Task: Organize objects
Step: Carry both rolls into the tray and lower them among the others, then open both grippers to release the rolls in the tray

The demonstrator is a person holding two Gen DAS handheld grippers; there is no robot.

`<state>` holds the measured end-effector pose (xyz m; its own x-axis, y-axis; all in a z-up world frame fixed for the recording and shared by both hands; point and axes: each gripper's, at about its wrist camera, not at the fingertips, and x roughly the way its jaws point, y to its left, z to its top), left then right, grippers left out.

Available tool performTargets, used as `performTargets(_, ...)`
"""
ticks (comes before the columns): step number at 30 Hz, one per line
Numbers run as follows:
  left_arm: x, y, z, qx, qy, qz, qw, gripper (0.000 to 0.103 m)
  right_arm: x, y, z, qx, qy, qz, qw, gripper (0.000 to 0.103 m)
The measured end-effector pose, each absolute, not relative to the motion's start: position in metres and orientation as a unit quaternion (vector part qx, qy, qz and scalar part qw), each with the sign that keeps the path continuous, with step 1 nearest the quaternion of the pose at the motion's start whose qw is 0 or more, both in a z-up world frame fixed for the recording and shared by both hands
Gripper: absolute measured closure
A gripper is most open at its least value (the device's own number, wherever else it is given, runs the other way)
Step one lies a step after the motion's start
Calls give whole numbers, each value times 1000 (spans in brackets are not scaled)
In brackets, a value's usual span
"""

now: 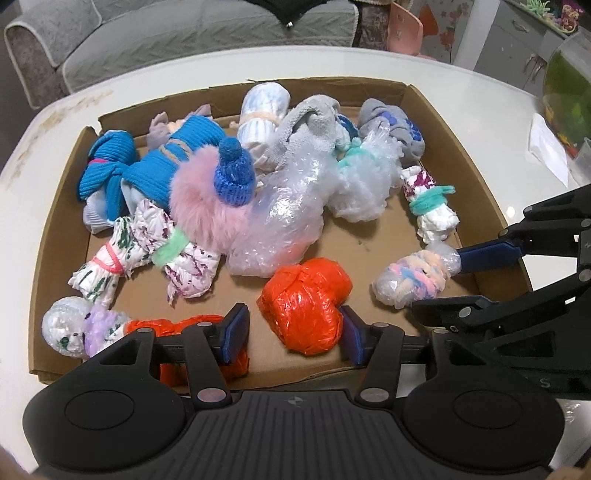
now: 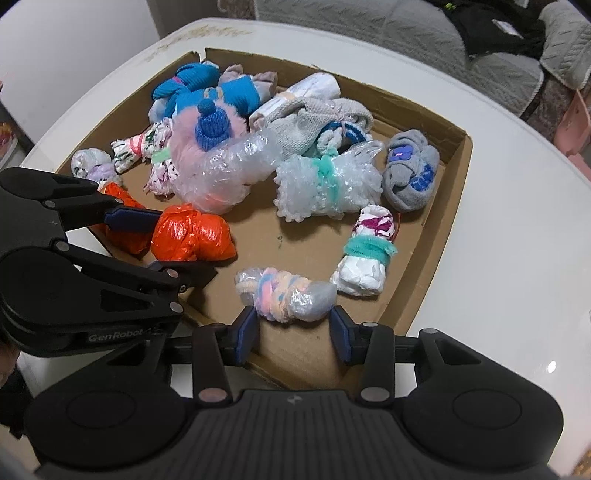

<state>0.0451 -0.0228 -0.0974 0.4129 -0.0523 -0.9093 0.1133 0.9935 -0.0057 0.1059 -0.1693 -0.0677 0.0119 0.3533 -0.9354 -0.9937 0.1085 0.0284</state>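
Fingers of the left gripper [image 1: 293,334] stand apart low over the near edge of a shallow cardboard box [image 1: 476,177]. An orange plastic-wrapped bundle [image 1: 306,302] lies on the box floor between them; the right blue pad sits against its side, while the left pad is clear of it. A second orange bundle [image 1: 192,325] lies behind the left finger, joined to a small bubble-wrapped ball with a lilac band [image 1: 79,326] at the near left corner.

The right gripper [image 2: 294,328] hovers over the near right part of the box, fingers apart on either side of a bubble-wrap roll bound with pastel yarn [image 2: 284,293]. The pads are just beside the roll's ends; whether they press on it cannot be told.

Farther in, a white printed roll with a teal band [image 2: 364,251] lies near the right wall. In the middle sits clear crumpled bubble wrap [image 1: 284,221] and a bubble-wrap bundle tied in teal [image 2: 325,181]. To the left lie two white printed bundles, one tied in pink [image 1: 101,264], one in green [image 1: 177,254].

Beyond them a pink fluffy pom-pom [image 1: 201,210] carries a small blue knitted hat [image 1: 234,175], next to blue ribbed knit bundles [image 1: 147,166]. At the far side are a pale blue roll [image 1: 264,110], a grey knit piece [image 1: 314,129] and a grey sock ball with blue dots [image 2: 412,173].

The box rests on a white tabletop [image 2: 517,240], with a grey sofa [image 1: 184,33] behind.
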Motion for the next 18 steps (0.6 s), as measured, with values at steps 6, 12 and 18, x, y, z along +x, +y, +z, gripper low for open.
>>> performTargets(6,21,-38,-96,21,558,-46,829,39,101,-188,-66,-402,448,557,573,64)
performTargets(12,9,-33,-94,-21,566,-39,823,34,95,-208,-59,-396,455,552,576,61)
performTargets(18,10,-26,-80,-39,567,-39,822,30,92,-221,-44,-367,455,548,598,51)
